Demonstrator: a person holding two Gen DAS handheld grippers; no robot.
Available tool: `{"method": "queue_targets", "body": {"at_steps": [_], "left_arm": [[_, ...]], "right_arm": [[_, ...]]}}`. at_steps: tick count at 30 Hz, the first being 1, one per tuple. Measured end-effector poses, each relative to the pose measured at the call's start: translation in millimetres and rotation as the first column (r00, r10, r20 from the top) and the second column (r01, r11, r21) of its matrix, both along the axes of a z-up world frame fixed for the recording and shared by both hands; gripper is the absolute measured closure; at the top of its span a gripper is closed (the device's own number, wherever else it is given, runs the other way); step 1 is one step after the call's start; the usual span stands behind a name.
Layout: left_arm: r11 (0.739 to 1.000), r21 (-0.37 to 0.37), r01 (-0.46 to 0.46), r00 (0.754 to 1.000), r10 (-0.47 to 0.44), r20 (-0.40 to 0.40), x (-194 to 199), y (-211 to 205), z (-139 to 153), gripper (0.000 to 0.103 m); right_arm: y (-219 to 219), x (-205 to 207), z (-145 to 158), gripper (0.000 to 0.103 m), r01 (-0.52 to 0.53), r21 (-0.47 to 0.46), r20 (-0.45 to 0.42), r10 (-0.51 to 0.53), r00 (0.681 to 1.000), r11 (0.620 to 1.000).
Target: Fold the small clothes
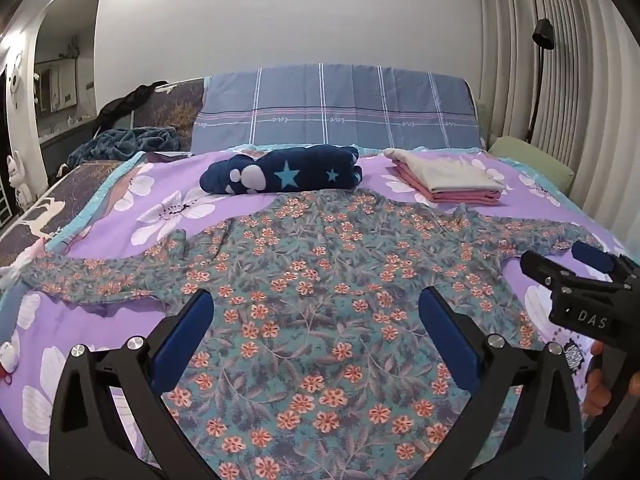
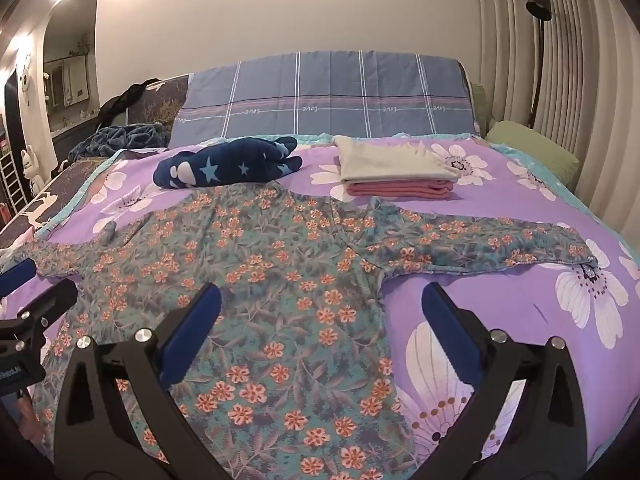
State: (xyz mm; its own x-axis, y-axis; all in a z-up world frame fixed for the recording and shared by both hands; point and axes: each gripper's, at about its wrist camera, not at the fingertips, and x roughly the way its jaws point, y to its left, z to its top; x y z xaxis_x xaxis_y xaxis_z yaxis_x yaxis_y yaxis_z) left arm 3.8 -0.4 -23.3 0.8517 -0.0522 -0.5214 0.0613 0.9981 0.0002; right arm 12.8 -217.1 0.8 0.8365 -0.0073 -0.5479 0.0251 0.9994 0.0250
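Observation:
A teal long-sleeved shirt [image 1: 316, 280] [image 2: 256, 280] with orange flowers lies spread flat on the purple bedspread [image 1: 100, 320] [image 2: 500, 300], both sleeves stretched out sideways. My left gripper [image 1: 316, 312] hovers open above the shirt's lower middle, nothing between its blue pads. My right gripper [image 2: 320, 308] hangs open over the shirt's right edge below the right sleeve [image 2: 500, 244], also empty. In the left wrist view the right gripper [image 1: 576, 264] shows at the right edge; in the right wrist view the left gripper [image 2: 28, 292] shows at the left edge.
Behind the shirt lie a rolled navy garment [image 1: 280, 174] [image 2: 228, 164] with stars and a folded stack of cream and pink clothes [image 1: 448, 180] [image 2: 396, 176]. A blue plaid headboard cover [image 1: 336, 108], a green pillow [image 2: 532, 148] and a floor lamp [image 2: 538, 40] stand beyond.

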Motion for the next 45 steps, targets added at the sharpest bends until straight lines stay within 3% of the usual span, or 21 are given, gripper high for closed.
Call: {"method": "queue_targets", "body": {"at_steps": [4,8,13,19,27,37,45], "left_arm": [[1.000,-0.026,0.006,1.000,-0.006,0.018,-1.2,5.6,1.0,0.001],[0.996,-0.086,-0.004,0.992,0.015,0.126,-12.3,14.0,7.5,0.001],[0.999,-0.046,0.017,0.984,-0.009,0.176,-16.8,9.5,12.7,0.001],[0.993,-0.070,0.095,0.972,-0.077,0.224,-25.5,6.9,19.2,0.001],[0.994,-0.081,0.075,0.982,-0.059,0.182,-19.0,12.3,14.6,0.001],[0.998,-0.048,0.035,0.995,-0.030,0.099,-9.8,12.4,3.5,0.001],[1.000,-0.014,0.026,0.996,-0.025,0.082,-9.1,9.7,-2.0,0.001]], "right_arm": [[1.2,-0.9,0.2,0.002,0.001,0.001,0.001,-0.001,1.000,1.000],[2.2,-2.0,0.3,0.002,0.006,0.005,0.002,-0.006,1.000,1.000],[0.5,-2.4,1.3,0.002,0.014,0.017,0.004,-0.014,1.000,1.000],[-0.2,-4.6,2.6,0.002,0.022,0.010,0.014,-0.022,1.000,1.000],[1.2,-5.0,2.4,0.002,0.024,0.001,0.012,-0.024,1.000,1.000],[4.7,0.1,-2.6,0.002,0.023,-0.009,-0.023,-0.023,0.999,1.000],[15.6,5.1,-9.7,0.002,-0.002,-0.025,-0.058,0.000,0.998,1.000]]}}
